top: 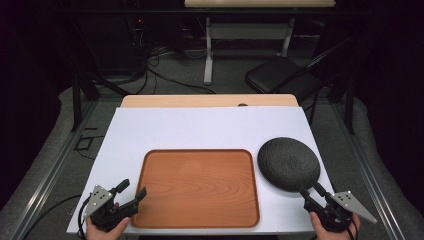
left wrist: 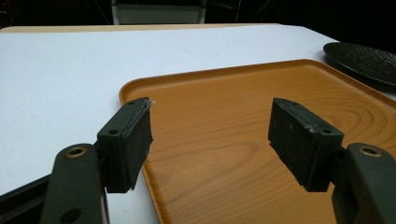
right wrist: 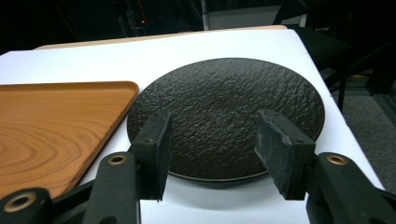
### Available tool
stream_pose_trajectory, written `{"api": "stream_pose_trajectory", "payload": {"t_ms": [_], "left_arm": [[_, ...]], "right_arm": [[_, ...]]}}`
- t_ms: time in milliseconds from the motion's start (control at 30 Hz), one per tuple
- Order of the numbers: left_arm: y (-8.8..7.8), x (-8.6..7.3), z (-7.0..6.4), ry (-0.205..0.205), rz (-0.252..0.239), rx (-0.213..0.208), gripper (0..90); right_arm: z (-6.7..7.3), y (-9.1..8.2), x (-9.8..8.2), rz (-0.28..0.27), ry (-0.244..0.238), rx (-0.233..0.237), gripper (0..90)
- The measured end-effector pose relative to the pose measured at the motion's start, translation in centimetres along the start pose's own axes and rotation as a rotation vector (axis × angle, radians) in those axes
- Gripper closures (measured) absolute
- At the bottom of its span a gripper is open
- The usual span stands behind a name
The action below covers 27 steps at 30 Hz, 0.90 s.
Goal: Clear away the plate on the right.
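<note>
A wooden tray (top: 200, 187) in the middle of the white table (top: 200, 127), long side along the near edge. Just right of it, a bumpy black plate (top: 289, 163), close to the tray's right rim but not touching. Left gripper (top: 133, 189) spread wide, empty, over the tray's near left corner. Right gripper (top: 311, 190) spread wide too, empty, at the plate's near rim. Lots of bare white room behind tray and plate
</note>
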State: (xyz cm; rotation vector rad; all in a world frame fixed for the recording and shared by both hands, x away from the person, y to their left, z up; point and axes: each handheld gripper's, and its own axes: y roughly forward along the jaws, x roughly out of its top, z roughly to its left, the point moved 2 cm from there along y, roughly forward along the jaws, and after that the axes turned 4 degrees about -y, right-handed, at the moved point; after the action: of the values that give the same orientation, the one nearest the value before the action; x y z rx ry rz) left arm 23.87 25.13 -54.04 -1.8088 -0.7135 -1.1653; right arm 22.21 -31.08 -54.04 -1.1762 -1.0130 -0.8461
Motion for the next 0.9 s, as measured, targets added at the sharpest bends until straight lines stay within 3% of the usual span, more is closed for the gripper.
{"api": "stream_pose_trajectory", "payload": {"t_ms": [533,733,767,800,833,900], "left_arm": [[-0.2,0.1,-0.1,0.014,-0.01,0.017,31.1],[-0.1,0.0,0.0,0.005,0.007,0.025,31.1],[-0.1,0.0,0.1,0.003,0.005,0.026,31.1],[-0.2,0.0,0.1,-0.001,0.001,0.031,31.1],[-0.2,0.0,0.1,-0.001,0.001,0.031,31.1],[-0.2,0.0,0.1,-0.006,-0.001,0.033,31.2]], "right_arm": [[-0.6,0.0,0.8,-0.058,0.009,-0.048,43.9],[-1.5,0.5,1.1,-0.066,0.029,-0.036,45.0],[-1.7,0.6,1.1,-0.06,0.042,-0.034,45.7],[-2.1,0.7,1.3,-0.059,0.103,-0.024,46.6],[-2.1,0.7,1.3,-0.059,0.103,-0.024,46.6],[-3.0,1.1,1.4,-0.044,0.172,-0.039,46.0]]}}
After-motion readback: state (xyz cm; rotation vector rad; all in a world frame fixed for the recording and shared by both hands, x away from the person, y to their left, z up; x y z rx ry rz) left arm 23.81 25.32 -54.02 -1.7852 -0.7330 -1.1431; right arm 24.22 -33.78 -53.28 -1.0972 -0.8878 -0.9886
